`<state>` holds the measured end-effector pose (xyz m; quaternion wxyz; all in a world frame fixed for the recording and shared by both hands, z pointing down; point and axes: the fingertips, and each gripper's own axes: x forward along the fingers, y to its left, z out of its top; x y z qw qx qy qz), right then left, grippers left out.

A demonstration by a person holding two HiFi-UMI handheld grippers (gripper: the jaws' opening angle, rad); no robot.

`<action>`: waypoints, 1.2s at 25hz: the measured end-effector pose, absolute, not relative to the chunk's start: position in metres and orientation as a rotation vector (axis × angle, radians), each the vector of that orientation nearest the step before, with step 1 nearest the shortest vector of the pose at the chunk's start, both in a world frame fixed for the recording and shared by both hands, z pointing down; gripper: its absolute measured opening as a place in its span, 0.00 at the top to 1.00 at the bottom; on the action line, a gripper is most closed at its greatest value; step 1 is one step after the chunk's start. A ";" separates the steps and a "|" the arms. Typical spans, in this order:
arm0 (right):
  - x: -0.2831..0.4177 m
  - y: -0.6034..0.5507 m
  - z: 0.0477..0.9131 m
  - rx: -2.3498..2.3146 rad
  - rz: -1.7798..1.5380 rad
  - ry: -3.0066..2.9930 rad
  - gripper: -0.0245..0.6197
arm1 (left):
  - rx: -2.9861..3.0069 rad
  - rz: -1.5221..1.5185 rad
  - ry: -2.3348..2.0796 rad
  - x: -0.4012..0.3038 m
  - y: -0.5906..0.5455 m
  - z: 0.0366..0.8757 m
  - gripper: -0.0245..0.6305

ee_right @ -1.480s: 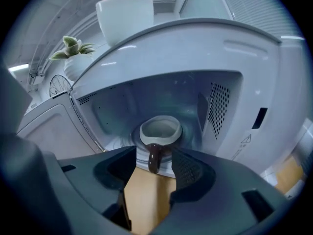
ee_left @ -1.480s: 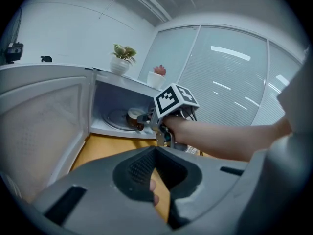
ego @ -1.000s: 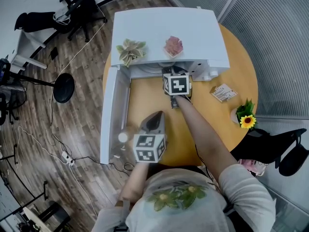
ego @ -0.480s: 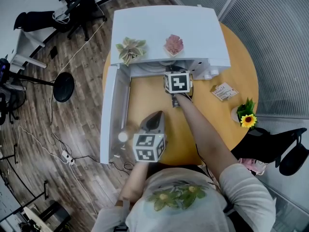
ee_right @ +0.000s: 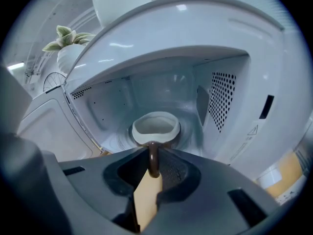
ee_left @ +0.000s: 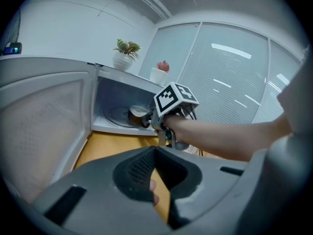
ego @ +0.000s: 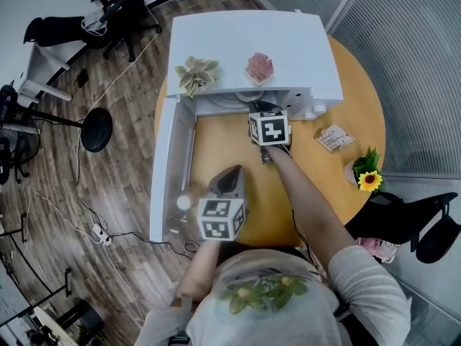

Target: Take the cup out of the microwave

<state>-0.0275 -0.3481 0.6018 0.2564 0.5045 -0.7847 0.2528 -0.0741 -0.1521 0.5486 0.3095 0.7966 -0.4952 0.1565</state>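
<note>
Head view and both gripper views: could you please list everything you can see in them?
microwave: one, white, on the table, door open
cup: one, brown, inside the microwave
potted plants: two, green and pink, on top of the microwave
table: one, yellow, round, under the microwave
sunflower: one, yellow, table's right edge
small box: one, pale, right of the microwave
chairs: two, black, on the floor
right arm: one, bare, stretched toward the microwave
left claw: one, grey, shut and empty, above the table
right claw: one, grey, jaws just closed on the cup's handle
</note>
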 end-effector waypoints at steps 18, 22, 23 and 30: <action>-0.019 -0.322 0.590 1.316 0.672 -2.191 0.85 | 2.119 0.421 -1.346 -0.078 -0.146 0.536 0.96; -0.019 -0.325 0.591 1.310 0.682 -2.167 0.85 | 2.117 0.415 -1.353 -0.078 -0.144 0.535 0.96; -0.019 -0.326 0.592 1.307 0.682 -2.159 0.84 | 2.115 0.415 -1.353 -0.078 -0.143 0.535 0.96; -0.015 -0.334 0.598 1.332 0.681 -2.100 0.84 | 2.102 0.416 -1.359 -0.081 -0.144 0.538 0.96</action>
